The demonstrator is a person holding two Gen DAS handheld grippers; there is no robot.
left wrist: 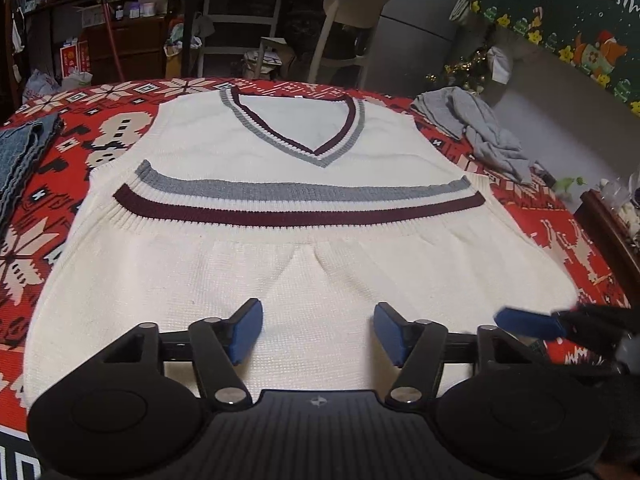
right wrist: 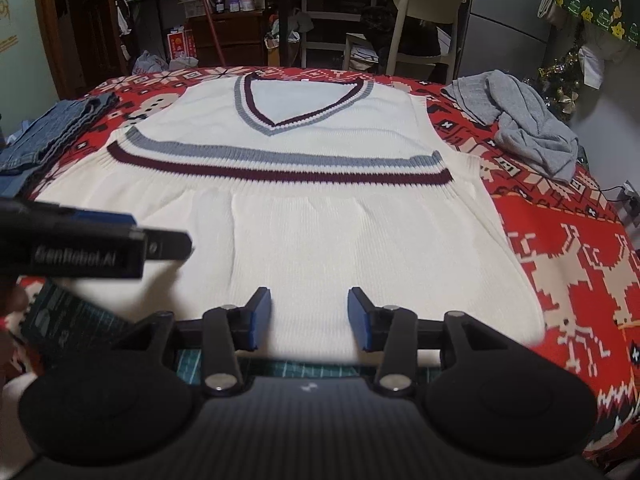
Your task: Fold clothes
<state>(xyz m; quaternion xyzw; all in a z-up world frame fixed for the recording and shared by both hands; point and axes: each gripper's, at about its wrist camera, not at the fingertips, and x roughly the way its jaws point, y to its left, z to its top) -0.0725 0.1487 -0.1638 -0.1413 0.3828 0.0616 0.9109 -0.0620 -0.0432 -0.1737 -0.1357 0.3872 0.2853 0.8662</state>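
A white knit vest [left wrist: 304, 272] with a V-neck [left wrist: 296, 128] lies flat on the table. Its grey and maroon striped hem [left wrist: 296, 208] is folded up across the middle. My left gripper [left wrist: 319, 332] hovers open over the vest's near edge, nothing between its blue pads. In the right wrist view the vest [right wrist: 320, 232] fills the centre. There my right gripper [right wrist: 309, 318] is also open, empty, above the near edge. The left gripper's body [right wrist: 92, 248] crosses that view at the left. One blue pad [left wrist: 528, 322] of the right gripper shows at the left view's right side.
A red Christmas tablecloth [left wrist: 52, 208] covers the table. Folded jeans [right wrist: 52, 132] lie at the left edge and a crumpled grey garment [right wrist: 528, 128] at the far right. A green cutting mat [right wrist: 312, 370] shows at the near edge. A chair [right wrist: 428, 20] and cluttered shelves stand behind.
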